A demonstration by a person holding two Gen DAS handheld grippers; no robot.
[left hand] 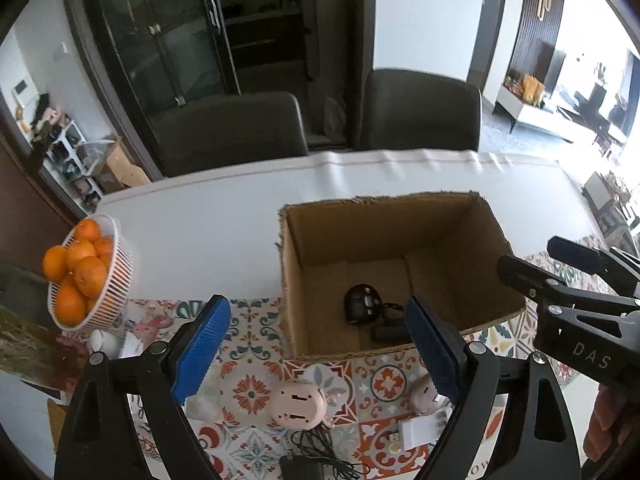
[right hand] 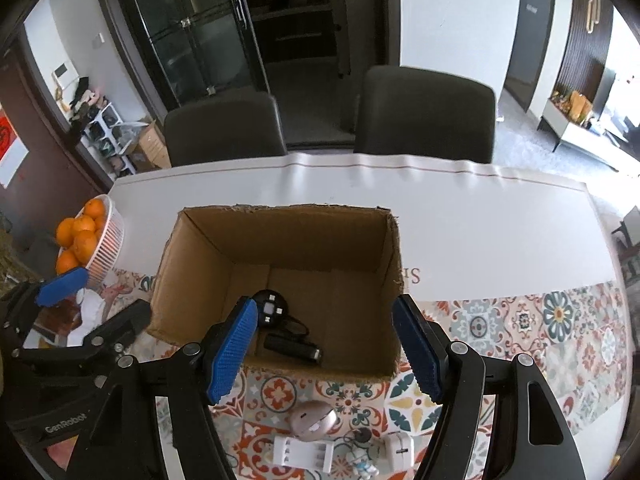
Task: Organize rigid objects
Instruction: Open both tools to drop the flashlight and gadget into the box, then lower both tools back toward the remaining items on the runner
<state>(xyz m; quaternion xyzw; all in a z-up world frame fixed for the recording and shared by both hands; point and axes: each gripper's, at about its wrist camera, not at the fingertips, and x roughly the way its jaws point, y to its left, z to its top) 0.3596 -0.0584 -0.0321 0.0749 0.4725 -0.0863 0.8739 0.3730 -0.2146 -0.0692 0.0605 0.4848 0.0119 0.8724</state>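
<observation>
Daylight floods in from the room beyond the fingers on the right side, where the windows blow out to white in both wrist views. The white table [left hand: 224, 216] ahead of the fingers reflects it brightly, near glare, while the cardboard box [right hand: 280, 240] keeps a shaded interior, so the dark items on its floor are hard to read. The glass cabinet [left hand: 168, 40] far beyond the fingers stays dim and shows faint reflections. Fisheye distortion bends the table's far edge and the door frames, and black vignetting fills the corners. Focus is fair in the middle; the edges are soft, and the chairs [right hand: 428, 112] look slightly smeared.
</observation>
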